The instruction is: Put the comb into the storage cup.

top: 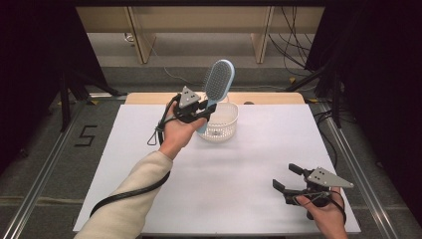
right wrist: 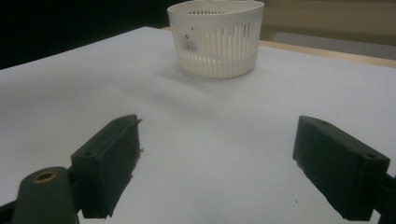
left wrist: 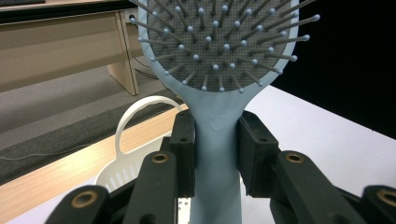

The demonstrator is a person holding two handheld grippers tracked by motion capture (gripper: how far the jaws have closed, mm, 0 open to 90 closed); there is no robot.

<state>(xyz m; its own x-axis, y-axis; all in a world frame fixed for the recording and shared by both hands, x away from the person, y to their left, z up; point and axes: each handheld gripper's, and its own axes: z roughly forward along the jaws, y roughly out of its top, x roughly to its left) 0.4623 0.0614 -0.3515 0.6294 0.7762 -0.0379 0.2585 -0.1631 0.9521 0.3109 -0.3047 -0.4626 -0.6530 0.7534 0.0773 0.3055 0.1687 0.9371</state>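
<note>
1. The left gripper [top: 203, 106] has its fingers [left wrist: 183, 154] pinching the pale blue hairbrush [top: 217, 84] by the neck of its handle, one pad on each side. The brush is upright in the air, head up and tilted slightly, bristles toward the person, with the handle's lower end just over the near rim of the white slotted basket [top: 226, 130].

2. The step in hand looks like setting the brush into the basket. To do it well, I would keep the pinch firm, since the head is heavy and sits above the grip, so a loose hold could let it swing.

3. Centre the handle's tip over the basket's opening before going down; from the left gripper view the basket's looped handle [left wrist: 140, 112] stands just behind and left of the brush, so keep clear of it.

4. The basket is light and could tip or slide if the brush leans on 1 wall. Lower gently and let go only once the handle's end rests inside.

5. The right gripper [top: 291, 180] rests low on the white tabletop [top: 249, 164], well apart from the basket, its fingers [right wrist: 109, 163] spread wide and holding nothing. It could steady the basket if needed.

6. Writing: a small white sticker [right wrist: 189, 42] on the basket's wall carries print too small to read. A dark "5" [top: 85, 135] is marked on the floor left of the tabletop. The brush bears no legible brand.
</note>
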